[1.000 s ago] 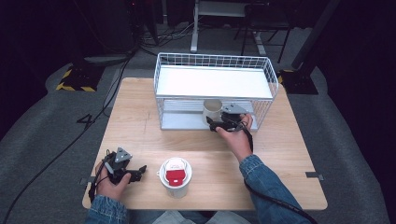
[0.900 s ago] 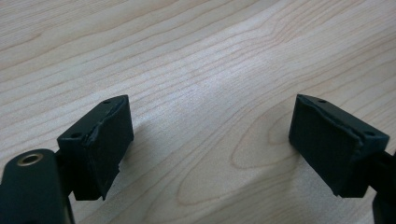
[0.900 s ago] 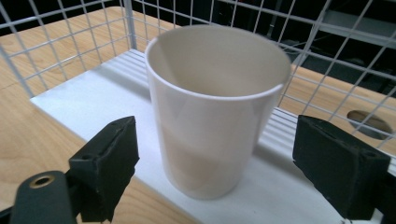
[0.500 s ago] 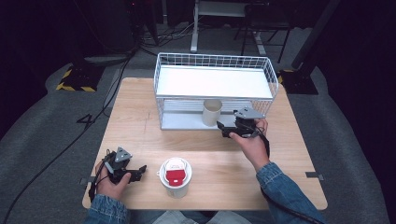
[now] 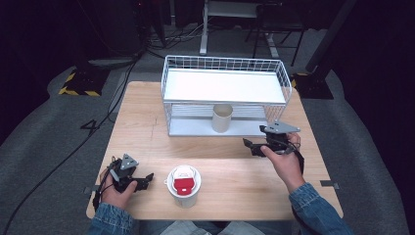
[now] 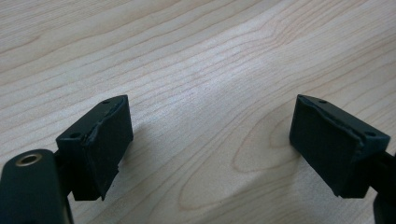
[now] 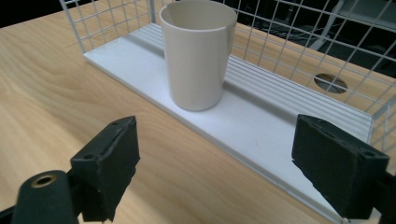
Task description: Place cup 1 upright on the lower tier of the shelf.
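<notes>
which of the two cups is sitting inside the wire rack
The plain cream cup, standing upright and open-topped on the lower shelf of the white wire rack. The other cup, with a red-and-white lid, stands on the table.

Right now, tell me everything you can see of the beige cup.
The cup is plain, beige and matte, perhaps plastic, tapering slightly to its base. It stands upright, mouth open, on the lower shelf of the white wire rack, near the front edge. Nothing grips it; the right gripper is open in front of it, apart.

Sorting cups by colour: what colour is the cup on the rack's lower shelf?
Cream cup, clearest in the right gripper view.
</notes>
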